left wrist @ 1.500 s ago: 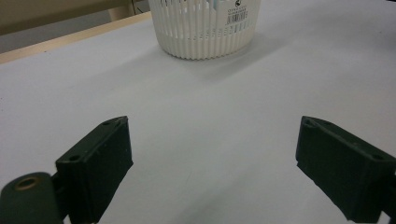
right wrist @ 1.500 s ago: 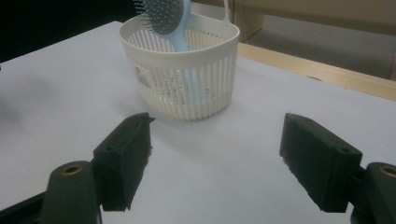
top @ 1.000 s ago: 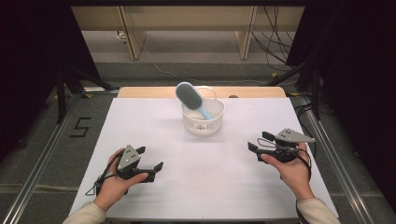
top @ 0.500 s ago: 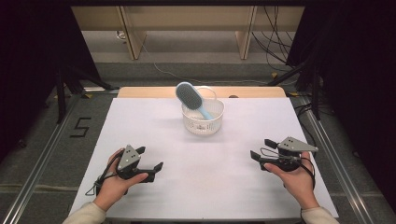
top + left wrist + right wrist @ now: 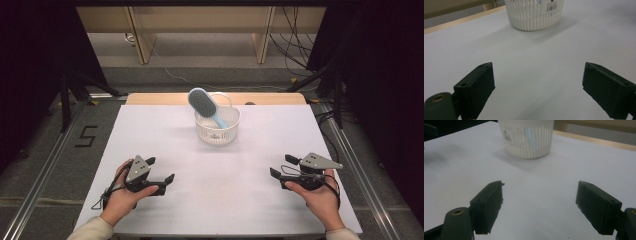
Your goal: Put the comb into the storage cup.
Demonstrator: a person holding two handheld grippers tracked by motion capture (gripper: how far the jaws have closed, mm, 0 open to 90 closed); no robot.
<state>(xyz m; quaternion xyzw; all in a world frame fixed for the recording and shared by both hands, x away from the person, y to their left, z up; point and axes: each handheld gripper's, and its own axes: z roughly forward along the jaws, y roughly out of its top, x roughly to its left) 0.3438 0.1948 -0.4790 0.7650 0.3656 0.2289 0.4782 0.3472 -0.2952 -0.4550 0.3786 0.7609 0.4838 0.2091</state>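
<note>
The blue hairbrush (image 5: 206, 105) stands tilted in the white slatted basket (image 5: 217, 131), bristle head up and leaning toward the far left, handle down inside. The basket sits on the white table (image 5: 225, 200) at mid-width, toward the far edge, well apart from both grippers. Neither has shifted in the last second.

Your right gripper (image 5: 281, 168) has drawn back toward you and now rests low near the right front of the table, jaws apart and empty. In the right gripper view the basket (image 5: 527, 138) lies ahead between the open jaws.

Your left gripper (image 5: 161, 170) stays at the left front, jaws apart, nothing between them; the basket (image 5: 534, 13) is ahead of it too.

Judgement: with the brush lodged and both grippers withdrawn and open, the placement appears complete.
</note>
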